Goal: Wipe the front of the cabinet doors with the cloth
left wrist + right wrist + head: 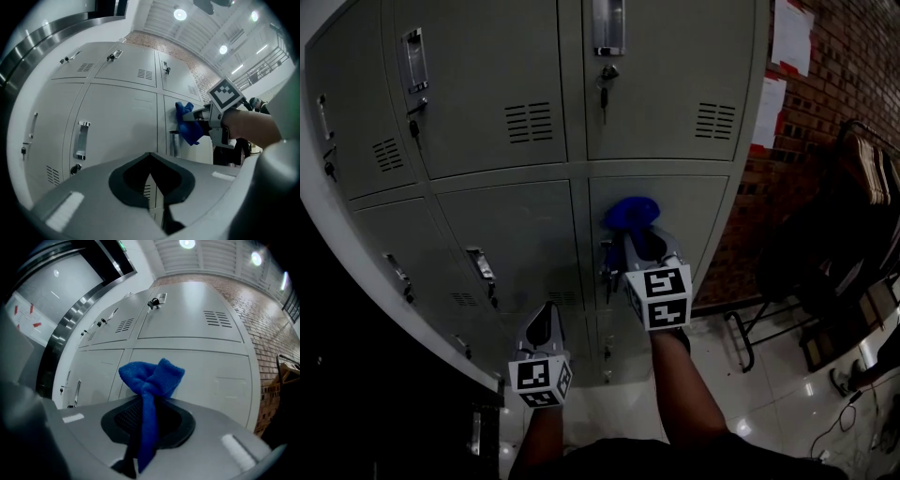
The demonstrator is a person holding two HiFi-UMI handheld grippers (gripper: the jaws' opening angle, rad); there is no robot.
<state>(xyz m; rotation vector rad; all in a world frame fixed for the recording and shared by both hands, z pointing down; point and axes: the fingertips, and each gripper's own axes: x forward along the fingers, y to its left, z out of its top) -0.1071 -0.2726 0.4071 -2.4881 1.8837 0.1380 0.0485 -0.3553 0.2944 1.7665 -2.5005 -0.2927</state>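
A blue cloth (630, 214) is bunched in my right gripper (639, 236), which is shut on it. The cloth sits at the upper left of a grey cabinet door (698, 211) in the lower row; contact cannot be told. In the right gripper view the cloth (151, 377) stands up between the jaws, with the door (211, 378) behind it. My left gripper (547, 316) hangs lower and to the left, in front of the neighbouring door (520, 234), shut with nothing in it. The left gripper view shows its jaws (150, 174) closed together, and the right gripper (199, 115) with the cloth (188, 126) beyond.
Recessed handles (481, 270) and keys (604, 89) stick out from the door fronts. A brick wall (853, 66) with paper sheets (790, 36) stands to the right. A dark rack and chair frame (853, 234) stand on the shiny floor (778, 403) at right.
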